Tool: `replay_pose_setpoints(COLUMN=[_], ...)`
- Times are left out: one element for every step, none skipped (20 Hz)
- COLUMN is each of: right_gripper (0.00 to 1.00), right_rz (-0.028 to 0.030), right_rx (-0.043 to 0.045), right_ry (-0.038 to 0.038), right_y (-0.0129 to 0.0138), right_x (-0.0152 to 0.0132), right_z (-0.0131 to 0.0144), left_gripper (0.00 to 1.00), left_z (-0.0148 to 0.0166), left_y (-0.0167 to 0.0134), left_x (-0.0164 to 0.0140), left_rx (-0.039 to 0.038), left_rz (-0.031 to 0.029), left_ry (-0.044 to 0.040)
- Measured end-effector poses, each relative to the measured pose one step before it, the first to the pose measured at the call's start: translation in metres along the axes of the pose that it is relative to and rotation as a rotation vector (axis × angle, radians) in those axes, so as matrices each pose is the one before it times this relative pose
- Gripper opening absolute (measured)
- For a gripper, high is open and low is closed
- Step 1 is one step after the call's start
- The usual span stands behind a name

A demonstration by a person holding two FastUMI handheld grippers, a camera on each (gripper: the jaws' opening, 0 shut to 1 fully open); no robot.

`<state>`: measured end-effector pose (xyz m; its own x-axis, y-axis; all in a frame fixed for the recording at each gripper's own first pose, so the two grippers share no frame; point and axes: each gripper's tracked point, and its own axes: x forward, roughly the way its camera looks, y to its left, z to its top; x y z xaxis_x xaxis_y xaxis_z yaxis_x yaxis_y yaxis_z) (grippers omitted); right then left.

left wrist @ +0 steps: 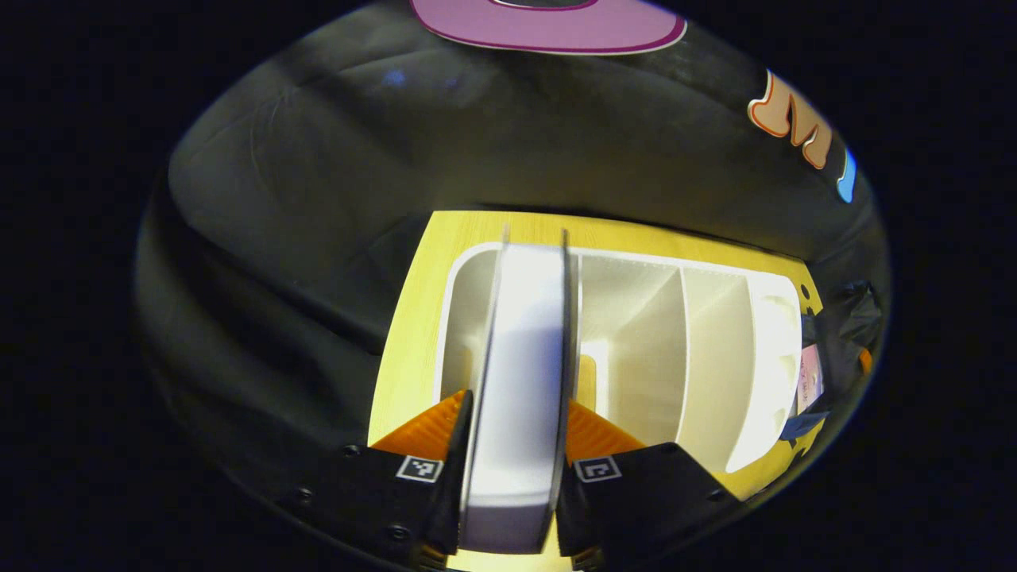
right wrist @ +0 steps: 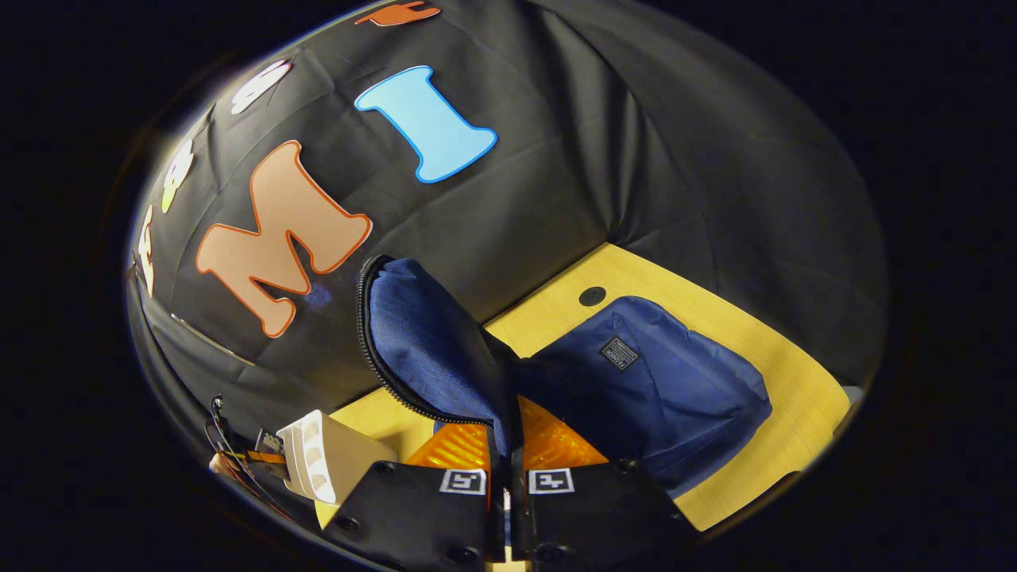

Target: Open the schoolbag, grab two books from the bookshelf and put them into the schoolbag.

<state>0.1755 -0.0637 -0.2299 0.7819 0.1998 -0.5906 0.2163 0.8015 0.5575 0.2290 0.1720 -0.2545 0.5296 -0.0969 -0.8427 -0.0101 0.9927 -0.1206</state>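
Left claw (left wrist: 512, 457): clamped on thick white book (left wrist: 520, 373) above white plastic bookshelf (left wrist: 715, 349).
Right claw (right wrist: 508, 469): pinching blue fabric schoolbag (right wrist: 636, 381) flap, raised off yellow surface (right wrist: 794, 397).

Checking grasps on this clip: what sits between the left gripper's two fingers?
In the left gripper view, a white book stands upright between the left gripper's orange fingers, above the white bookshelf.

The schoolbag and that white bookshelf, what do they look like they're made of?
The schoolbag looks like soft woven cloth, matte navy: it creases, and its flap, edged by a zipper, droops from the right tongs. The bookshelf seems moulded plastic, smooth and white with rounded corners, though painted wood can't be ruled out.
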Motion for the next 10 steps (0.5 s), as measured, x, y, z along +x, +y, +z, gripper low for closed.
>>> replay_pose_setpoints(right_gripper=[0.06, 0.07, 0.07, 0.06, 0.05, 0.05, 0.05, 0.05, 0.05, 0.05], right_rz=[0.00006, -0.00047, -0.00002, 0.00013, -0.00039, 0.00022, 0.00012, 0.00119, 0.00103, 0.00110], right_rx=[-0.00060, -0.00004, -0.00075, -0.00142, -0.00072, -0.00083, -0.00034, -0.00054, 0.00017, 0.00098], right_ry=[-0.00053, 0.00084, 0.00153, 0.00025, -0.00038, 0.00042, -0.00037, -0.00111, -0.00096, -0.00032], right_y=[-0.00036, 0.00015, 0.00026, 0.00095, -0.00034, 0.00006, 0.00028, 0.00062, -0.00015, -0.00036], right_x=[0.00088, 0.00115, -0.00013, -0.00028, -0.00039, 0.00044, -0.00014, -0.00026, -0.00031, -0.00062], right_z=[-0.00065, 0.00042, -0.00065, 0.00006, 0.00013, -0.00021, -0.00044, 0.00070, 0.00031, 0.00027], left_gripper=[0.41, 0.40, 0.40, 0.39, 0.38, 0.39, 0.38, 0.38, 0.38, 0.37], left_z=[-0.00027, -0.00010, -0.00007, -0.00093, -0.00010, -0.00150, -0.00079, 0.00139, 0.00223, 0.00423], left_y=[-0.00035, -0.00346, 0.00399, 0.00056, 0.00143, 0.00160, 0.00072, 0.00028, 0.00054, 0.00187], left_x=[-0.00125, 0.00154, -0.00054, 0.00192, -0.00162, -0.00167, -0.00290, -0.00300, -0.00330, -0.00291], left_rx=[0.00440, 0.00132, -0.00295, -0.00503, -0.00423, 0.00526, -0.00119, 0.00767, 0.00726, -0.00056], left_rz=[-0.00474, -0.00085, -0.00144, -0.00123, 0.00333, 0.00688, 0.00220, 0.00597, 0.00101, 0.00842], left_ry=[0.00179, -0.00127, -0.00316, 0.00597, 0.00383, 0.01267, 0.00933, -0.00387, -0.00308, -0.01545])
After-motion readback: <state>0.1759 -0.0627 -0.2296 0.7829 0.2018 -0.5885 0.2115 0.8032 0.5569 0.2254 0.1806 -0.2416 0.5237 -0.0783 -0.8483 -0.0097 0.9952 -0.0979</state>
